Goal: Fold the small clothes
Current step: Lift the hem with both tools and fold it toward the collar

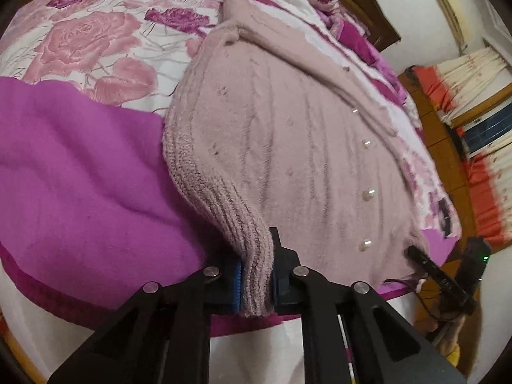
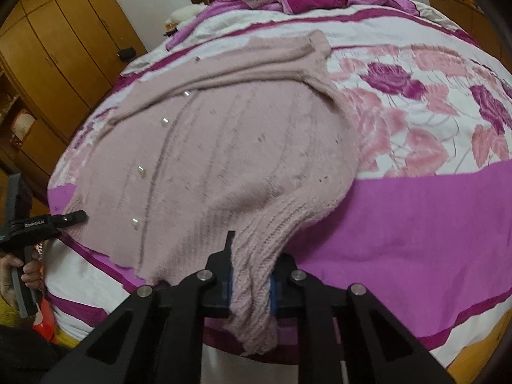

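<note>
There, the pink cardigan (image 2: 224, 147) lay flat on the bed (image 2: 416, 211), its pearl buttons (image 2: 140, 171) facing up. The left gripper (image 1: 256, 275) pinched the cardigan's ribbed hem at one near corner. The right gripper (image 2: 251, 283) pinched the hem at the other near corner. Behind the cardigan stood a wardrobe (image 2: 64, 48).

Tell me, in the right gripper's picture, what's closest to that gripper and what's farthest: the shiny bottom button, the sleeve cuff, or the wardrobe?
1. Bottom button, just left of the right gripper, on the cardigan.
2. Sleeve cuff, up the bed.
3. Wardrobe, far left, beyond the bed.
</note>
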The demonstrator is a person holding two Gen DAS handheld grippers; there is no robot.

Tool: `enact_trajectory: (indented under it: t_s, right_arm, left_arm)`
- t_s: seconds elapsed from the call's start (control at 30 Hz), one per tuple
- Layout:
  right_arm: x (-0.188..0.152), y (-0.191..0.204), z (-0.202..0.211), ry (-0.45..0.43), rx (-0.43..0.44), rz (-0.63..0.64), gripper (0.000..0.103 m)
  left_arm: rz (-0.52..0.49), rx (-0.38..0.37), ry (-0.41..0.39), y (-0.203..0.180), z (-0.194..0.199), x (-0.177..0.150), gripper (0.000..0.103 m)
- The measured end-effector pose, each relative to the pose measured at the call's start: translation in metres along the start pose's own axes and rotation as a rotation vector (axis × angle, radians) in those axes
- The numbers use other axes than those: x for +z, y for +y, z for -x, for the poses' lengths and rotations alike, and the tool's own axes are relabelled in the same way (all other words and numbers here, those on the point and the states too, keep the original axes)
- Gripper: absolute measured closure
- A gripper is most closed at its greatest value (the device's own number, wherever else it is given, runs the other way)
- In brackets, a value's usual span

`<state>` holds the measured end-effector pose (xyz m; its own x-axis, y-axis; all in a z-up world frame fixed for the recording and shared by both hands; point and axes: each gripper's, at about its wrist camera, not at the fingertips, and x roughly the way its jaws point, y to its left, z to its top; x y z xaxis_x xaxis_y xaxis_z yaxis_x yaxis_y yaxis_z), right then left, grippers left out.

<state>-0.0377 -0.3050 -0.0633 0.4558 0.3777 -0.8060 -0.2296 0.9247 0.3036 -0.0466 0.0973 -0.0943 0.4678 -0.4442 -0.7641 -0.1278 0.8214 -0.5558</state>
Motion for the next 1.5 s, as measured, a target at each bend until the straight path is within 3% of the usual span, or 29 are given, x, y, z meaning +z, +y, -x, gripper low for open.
enact_trajectory:
  t_s: [0.33,0.83,1.07,1.27,1.5]
  right_arm:
    - [0.026,0.013,0.028,-0.125,0.096,-0.004,0.089]
    - [0.096,0.020,0.054,-0.304,0.141,-0.004,0.089]
    - [0.154,0.007,0.054,-0.399,0.139,-0.046,0.090]
    - [0.204,-0.006,0.034,-0.428,0.109,-0.073,0.090]
    - [0.255,-0.024,-0.009,-0.419,0.056,-0.106,0.090]
  left_arm:
    - [-0.069,-0.118,-0.094,-0.033,0.036,0.025,0.103]
    - [-0.142,-0.178,-0.253,-0.084,0.062,0.102,0.103]
    - [-0.126,-0.153,-0.321,-0.095,0.057,0.154,0.103]
    - [-0.115,-0.116,-0.358,-0.099,0.039,0.209,0.103]
    - [-0.091,-0.033,-0.331,-0.087,-0.012,0.258,0.103]
